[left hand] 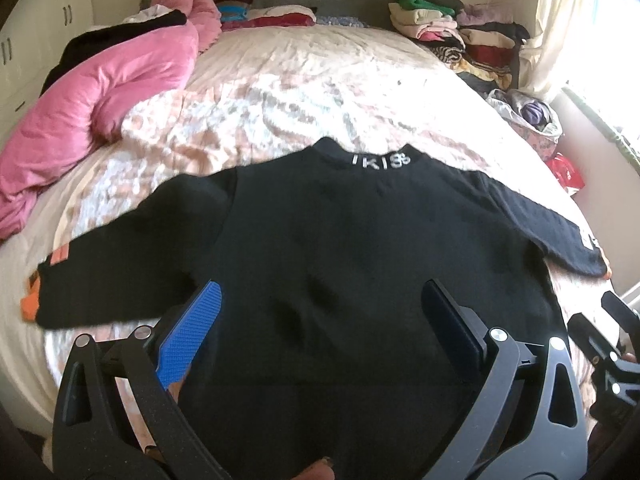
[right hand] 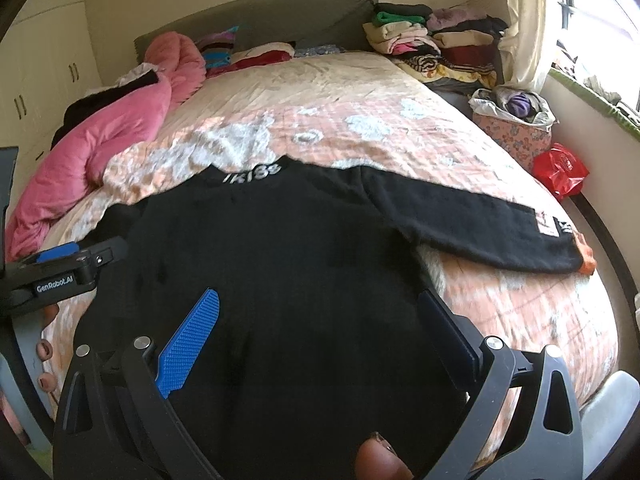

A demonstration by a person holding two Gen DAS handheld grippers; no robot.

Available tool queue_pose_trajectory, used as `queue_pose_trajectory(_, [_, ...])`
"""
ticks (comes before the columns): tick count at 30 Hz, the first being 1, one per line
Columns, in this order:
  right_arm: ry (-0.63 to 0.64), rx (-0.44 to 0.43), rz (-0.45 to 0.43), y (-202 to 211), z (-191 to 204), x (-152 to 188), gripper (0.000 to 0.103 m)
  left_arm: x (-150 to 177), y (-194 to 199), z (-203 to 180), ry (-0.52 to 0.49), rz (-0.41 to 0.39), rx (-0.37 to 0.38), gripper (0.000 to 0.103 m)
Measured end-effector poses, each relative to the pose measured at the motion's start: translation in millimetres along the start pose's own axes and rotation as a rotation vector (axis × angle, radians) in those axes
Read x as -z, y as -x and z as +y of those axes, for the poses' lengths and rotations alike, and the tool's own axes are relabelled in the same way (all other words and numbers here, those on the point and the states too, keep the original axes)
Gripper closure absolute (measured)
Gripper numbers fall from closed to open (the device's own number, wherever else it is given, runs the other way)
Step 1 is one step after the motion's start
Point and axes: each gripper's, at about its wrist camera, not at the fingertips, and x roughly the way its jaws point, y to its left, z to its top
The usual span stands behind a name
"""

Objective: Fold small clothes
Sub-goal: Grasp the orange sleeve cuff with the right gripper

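Note:
A small black sweater [left hand: 328,240] with white letters on the collar [left hand: 380,160] lies flat on the bed, back up, sleeves spread to both sides, orange cuffs at the ends. It also shows in the right wrist view [right hand: 288,264]. My left gripper [left hand: 320,320] is open above the sweater's lower body and holds nothing. My right gripper [right hand: 320,324] is open above the lower right part of the sweater and holds nothing. The left gripper [right hand: 64,258] shows at the left edge of the right wrist view. The right gripper [left hand: 616,344] shows at the right edge of the left wrist view.
The bed [right hand: 320,92] has a peach floral cover. A pink quilt [left hand: 100,100] is bunched along its left side. Stacks of folded clothes [left hand: 452,32] sit at the far right by the headboard. A floral basket [right hand: 520,128] and a red bag [right hand: 560,168] stand right of the bed.

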Motion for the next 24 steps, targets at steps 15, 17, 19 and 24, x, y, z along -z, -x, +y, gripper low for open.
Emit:
queue_pose_trajectory(15, [-0.232,0.126,-0.036,-32.5,-92.4,-48.3,0.004,-46.1,-49.4,-7.8,-0.002,0.042,0.053,0.009])
queue_pose_trajectory(17, [-0.274,0.151,-0.040,-36.8,-110.4,-49.8,0.004,-48.9,-57.1,-9.6,0.001,0.050,0.057,0.009])
queue_pose_trajectory(19, [-0.325,0.177,-0.039,-40.9,-131.4,-49.8,0.004,-50.4,-62.5,-13.8,-0.003,0.058,0.074,0.009])
queue_pose_trajectory(24, [-0.476,0.225,-0.019,-55.1,-186.9,-41.9,0.004,-54.7,-77.4,-28.6,-0.018,0.075,0.110,0.009])
